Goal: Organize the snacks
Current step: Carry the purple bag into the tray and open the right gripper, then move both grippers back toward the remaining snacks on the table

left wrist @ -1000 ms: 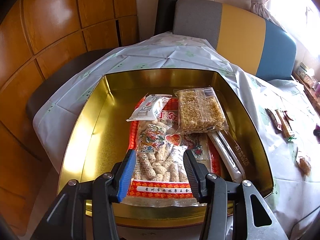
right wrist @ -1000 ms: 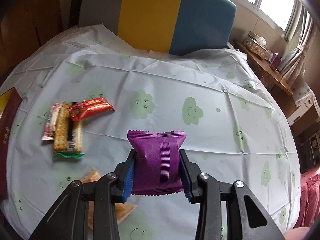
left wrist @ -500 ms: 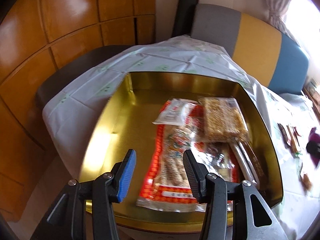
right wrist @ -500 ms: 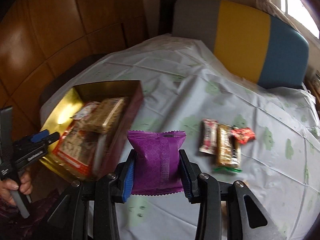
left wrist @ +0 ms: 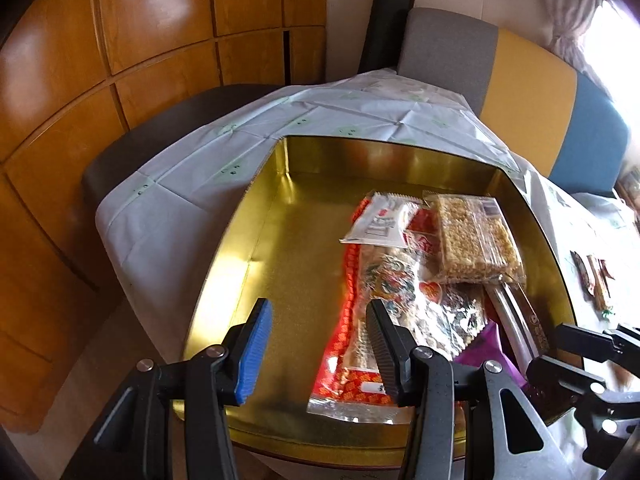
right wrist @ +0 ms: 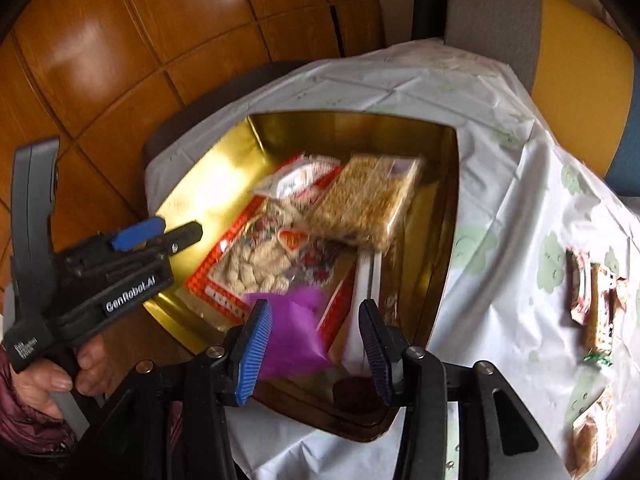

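A round table under a pale tablecloth (right wrist: 500, 184) printed with green smiley clouds fills most of both views, with a chair (left wrist: 520, 80) in grey, yellow and blue panels behind it. On the cloth sits a large gold tin (left wrist: 288, 248), its left half bare metal. Along its right half lies a big red-bordered bag of twisted biscuits (left wrist: 384, 280), and on top of that bag's far end rest a clear-wrapped puffed-grain bar (left wrist: 474, 236) and a small white packet (left wrist: 380, 220). A long pale stick pack (right wrist: 366, 280) runs along the tin's right wall.

The right gripper (right wrist: 316, 344) hangs over the tin's near edge with its fingers spread wide. The purple snack pouch (right wrist: 294, 332) is blurred between them, lying against the blue-padded finger and clear of the other one, over the near end of the biscuit bag; whether it is touching the tin cannot be told. The left gripper (left wrist: 318, 344) hovers over the near left part of the tin, fingers apart and holding nothing.

Out on the cloth to the right of the tin, a few small wrapped bars (right wrist: 592, 300) lie side by side, with another packet (right wrist: 592, 432) nearer the table edge.
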`<state>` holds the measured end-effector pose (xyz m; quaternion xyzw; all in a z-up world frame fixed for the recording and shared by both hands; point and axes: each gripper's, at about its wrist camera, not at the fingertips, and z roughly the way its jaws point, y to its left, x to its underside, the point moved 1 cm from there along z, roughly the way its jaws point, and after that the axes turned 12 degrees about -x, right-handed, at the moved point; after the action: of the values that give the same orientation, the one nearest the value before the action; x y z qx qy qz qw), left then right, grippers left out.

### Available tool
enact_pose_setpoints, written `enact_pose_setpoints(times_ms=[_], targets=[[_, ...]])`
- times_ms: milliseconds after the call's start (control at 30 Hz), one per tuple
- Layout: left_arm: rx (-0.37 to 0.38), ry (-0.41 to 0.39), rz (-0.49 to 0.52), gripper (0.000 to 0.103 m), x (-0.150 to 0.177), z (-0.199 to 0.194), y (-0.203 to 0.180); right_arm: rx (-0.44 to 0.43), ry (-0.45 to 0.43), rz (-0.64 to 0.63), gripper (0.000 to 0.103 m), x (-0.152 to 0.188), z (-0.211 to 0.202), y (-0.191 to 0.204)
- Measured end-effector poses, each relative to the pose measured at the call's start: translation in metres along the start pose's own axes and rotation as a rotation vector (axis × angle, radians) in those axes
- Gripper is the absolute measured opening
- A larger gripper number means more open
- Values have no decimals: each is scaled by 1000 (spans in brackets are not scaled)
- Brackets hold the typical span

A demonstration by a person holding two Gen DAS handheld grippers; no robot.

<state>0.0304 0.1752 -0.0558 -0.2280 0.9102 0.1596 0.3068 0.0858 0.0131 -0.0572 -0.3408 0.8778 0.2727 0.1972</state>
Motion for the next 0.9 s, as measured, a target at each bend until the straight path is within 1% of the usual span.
enact_pose_setpoints(times_ms=[167,333,600,900], targets=[[5,-8,28,49,3,-5,-9,16,-10,38,46,14,-5,-12],[25,-25,54,49,4,-12,-18,27,-55,54,46,19,-17,-16],[40,-59,95,49,5,-22,-28,88,-134,32,46,21,-44,-18],[71,-94,136,50,6,-35,-40,178,-174,94,46,30,-77,-54]])
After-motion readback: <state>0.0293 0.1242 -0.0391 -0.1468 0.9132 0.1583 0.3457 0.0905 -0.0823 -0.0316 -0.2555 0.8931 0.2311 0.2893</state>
